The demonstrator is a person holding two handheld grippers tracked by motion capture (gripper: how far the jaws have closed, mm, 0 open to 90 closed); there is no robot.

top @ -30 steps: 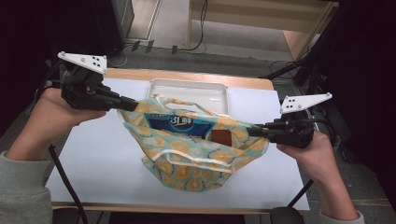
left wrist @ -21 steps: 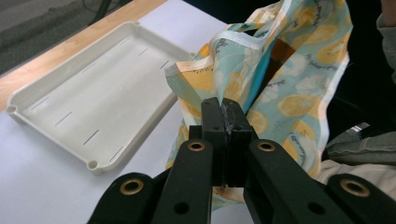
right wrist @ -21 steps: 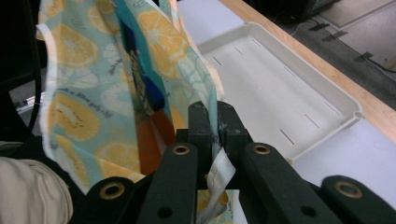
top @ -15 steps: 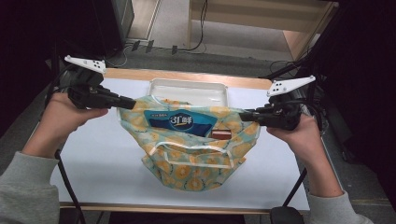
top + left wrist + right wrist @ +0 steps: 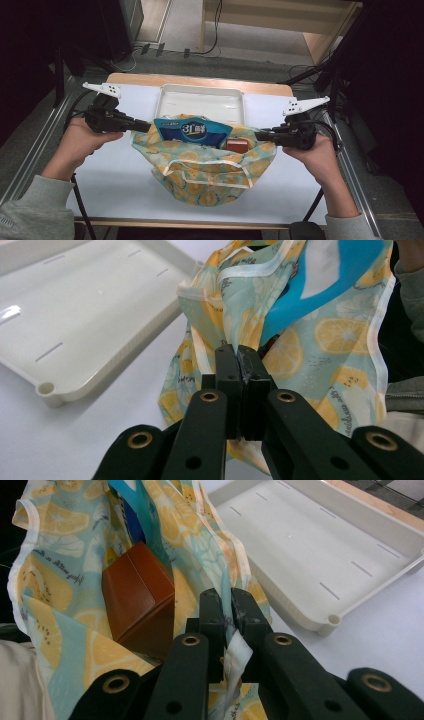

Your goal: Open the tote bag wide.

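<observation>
Two grippers, both clamped on cloth: our left gripper [image 5: 142, 126] pinches the lemon-print bag [image 5: 210, 172] at its left rim, our right gripper [image 5: 261, 135] at its right rim. Bag rests mid-table, mouth stretched open, blue packet [image 5: 192, 132] and brown box [image 5: 237, 145] inside. Risk: thin fabric slipping from a pinch, collapsing the mouth and tipping contents. White tray [image 5: 200, 102] touches the far edge; near table [image 5: 100, 190] lies free.
</observation>
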